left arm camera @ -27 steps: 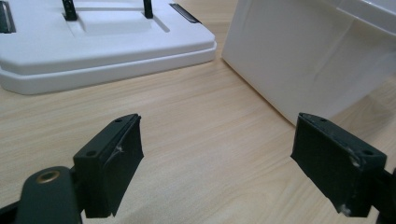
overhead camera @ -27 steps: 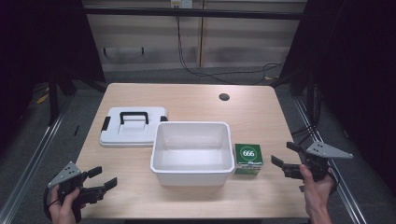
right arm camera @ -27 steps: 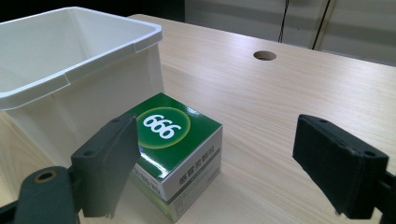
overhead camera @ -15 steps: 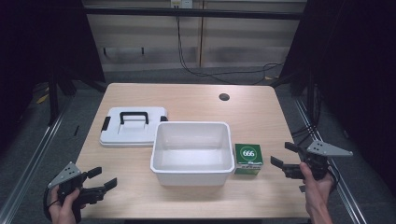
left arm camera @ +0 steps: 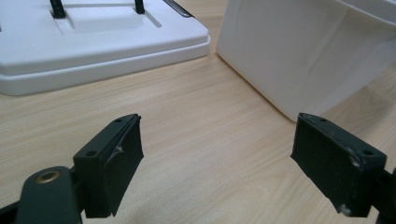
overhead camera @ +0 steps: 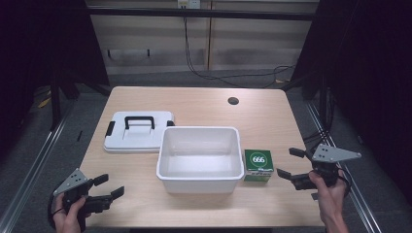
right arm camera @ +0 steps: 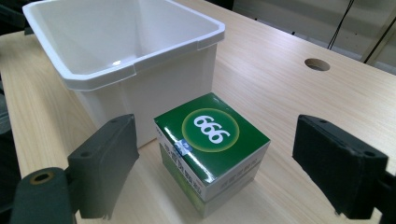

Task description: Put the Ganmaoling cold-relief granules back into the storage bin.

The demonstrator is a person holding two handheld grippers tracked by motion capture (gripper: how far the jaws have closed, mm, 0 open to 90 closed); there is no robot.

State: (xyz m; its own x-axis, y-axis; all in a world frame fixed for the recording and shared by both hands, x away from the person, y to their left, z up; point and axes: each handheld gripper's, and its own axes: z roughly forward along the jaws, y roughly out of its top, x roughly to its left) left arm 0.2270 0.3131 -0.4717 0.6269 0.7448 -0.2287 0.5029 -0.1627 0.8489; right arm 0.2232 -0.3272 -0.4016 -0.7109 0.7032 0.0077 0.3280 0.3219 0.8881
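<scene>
A green box (overhead camera: 258, 164) marked 666 stands on the table just right of an open white bin (overhead camera: 199, 183). My right gripper (overhead camera: 288, 162) is open, a short way right of the box and pointing at it. In the right gripper view the box (right arm camera: 212, 144) sits ahead between the spread jaws, untouched, with the bin (right arm camera: 140, 65) behind it. My left gripper (overhead camera: 110, 186) is open near the front left corner, holding nothing. In the left gripper view (left arm camera: 224, 158) it faces bare wood, with the bin's wall (left arm camera: 303, 60) ahead on the right.
A white lid (overhead camera: 138, 132) with a black handle lies flat left of the bin; its edge (left arm camera: 93, 51) is ahead of the left gripper. A round cable hole (overhead camera: 233, 101) is at the back right of the table (overhead camera: 194, 104). Dark floor and rails surround the table.
My right gripper has crept slightly left toward the green box. The left gripper has barely moved.
</scene>
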